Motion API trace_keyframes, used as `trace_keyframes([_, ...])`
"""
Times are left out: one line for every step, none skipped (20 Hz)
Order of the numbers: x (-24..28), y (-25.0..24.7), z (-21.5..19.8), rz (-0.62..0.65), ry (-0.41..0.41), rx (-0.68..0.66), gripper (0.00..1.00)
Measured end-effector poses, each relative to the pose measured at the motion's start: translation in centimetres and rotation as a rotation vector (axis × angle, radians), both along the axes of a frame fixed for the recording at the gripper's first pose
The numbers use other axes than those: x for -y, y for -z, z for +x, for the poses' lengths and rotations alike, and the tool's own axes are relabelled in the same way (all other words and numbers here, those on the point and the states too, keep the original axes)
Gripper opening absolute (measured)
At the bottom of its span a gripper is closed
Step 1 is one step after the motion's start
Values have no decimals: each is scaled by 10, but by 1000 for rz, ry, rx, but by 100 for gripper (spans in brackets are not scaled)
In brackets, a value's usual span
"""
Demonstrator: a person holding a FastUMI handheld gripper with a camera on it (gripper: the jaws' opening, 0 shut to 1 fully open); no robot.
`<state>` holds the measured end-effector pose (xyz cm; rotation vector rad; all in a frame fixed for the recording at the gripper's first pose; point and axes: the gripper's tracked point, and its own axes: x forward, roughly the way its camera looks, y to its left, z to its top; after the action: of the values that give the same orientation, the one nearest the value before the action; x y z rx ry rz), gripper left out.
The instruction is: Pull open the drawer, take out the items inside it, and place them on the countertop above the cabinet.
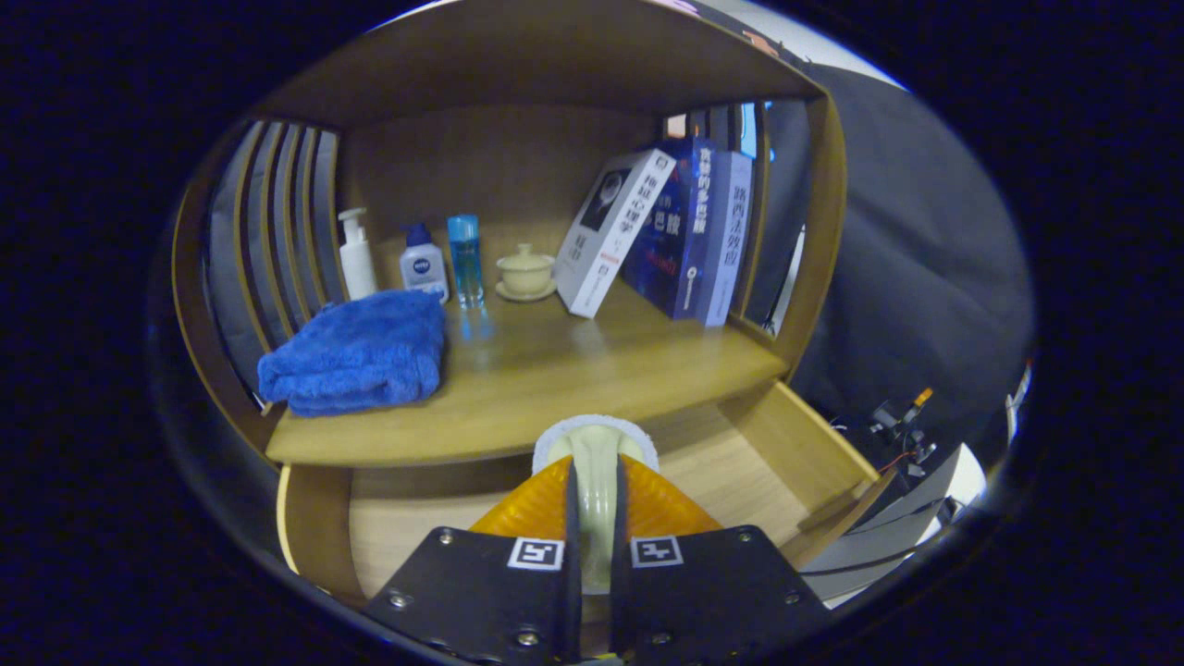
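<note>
The tongs [595, 518] are closed on a pale cream-coloured item [597, 462] with a white fuzzy rim, both fingers pressing its narrow stem from either side; what the item is cannot be told. It is held above the open wooden drawer [786, 444], whose light bare floor shows on both sides of the fingers and whose right wall runs forward beside them.

Just beyond the held item lies the front edge of the wooden counter [555, 379] on top of the cabinet. On the counter, ahead and to the left, sits a folded blue towel [356, 356]. Behind the towel stand a white pump bottle [356, 254], a small white bottle with a blue cap [423, 261] and a clear blue bottle [465, 259] in a row. Next to them is a cream lidded cup on a saucer [526, 273]. To the right, three books [666, 236] lean together, the white one tilted most. Slatted wooden sides and a wooden top enclose the counter.
</note>
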<state>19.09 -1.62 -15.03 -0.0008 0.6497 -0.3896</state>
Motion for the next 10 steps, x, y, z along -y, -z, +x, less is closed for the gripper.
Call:
trace_keyframes([3,-12,4,-19,1,18,12])
trace_keyframes([6,-22,12,-35,2,36,12])
trace_keyframes([5,-31,20,-34,-4,59,12])
trace_keyframes([2,-35,30,-21,-15,77,12])
trace_keyframes([2,-39,42,-9,-22,95,12])
trace_keyframes([2,-39,52,14,-26,100,12])
trace_keyframes([2,-36,61,36,-27,97,12])
trace_keyframes([2,-33,71,52,-32,96,12])
trace_keyframes([4,-27,82,69,-38,91,12])
trace_keyframes([4,-20,91,84,-47,80,12])
